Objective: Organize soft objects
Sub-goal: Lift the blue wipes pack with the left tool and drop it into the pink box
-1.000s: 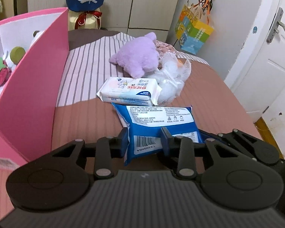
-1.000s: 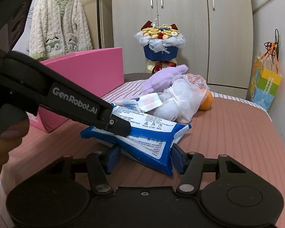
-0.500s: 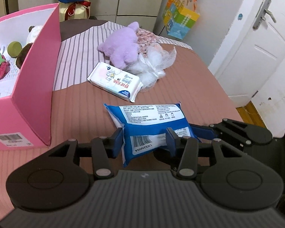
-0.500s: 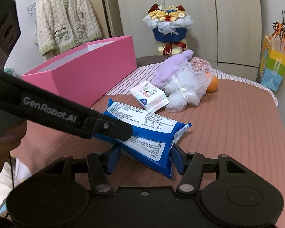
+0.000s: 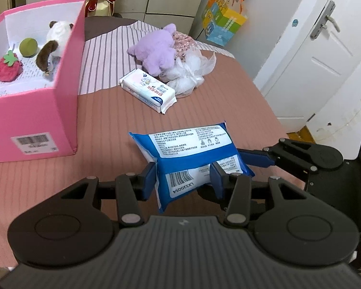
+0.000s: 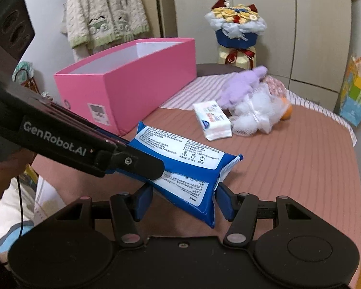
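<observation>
Both grippers are shut on a blue wipes pack (image 5: 190, 151), held above the brown bed. My left gripper (image 5: 184, 180) grips its near end with the barcode. My right gripper (image 6: 184, 198) grips the other end (image 6: 187, 168), and its arm (image 5: 300, 154) reaches in from the right. A white wipes pack (image 5: 148, 90) lies on the bed. Behind it sit a purple plush (image 5: 156, 48) and a white mesh puff (image 5: 192, 72). The pink box (image 5: 67, 77) stands at the left, holding a strawberry plush (image 5: 8, 68), a green ball (image 5: 29, 47) and a brown-white plush (image 5: 53, 43).
A white door (image 5: 325, 55) and a colourful gift bag (image 5: 223, 26) are at the right. A flower bouquet (image 6: 237, 26) stands before the wardrobe. A cardigan (image 6: 103, 12) hangs at the back. The bed's right edge (image 5: 274, 115) drops to the floor.
Both grippers have lifted the blue pack up and back from the bed. The view now looks down into the pink box; the white pack and plush lie farther off.
</observation>
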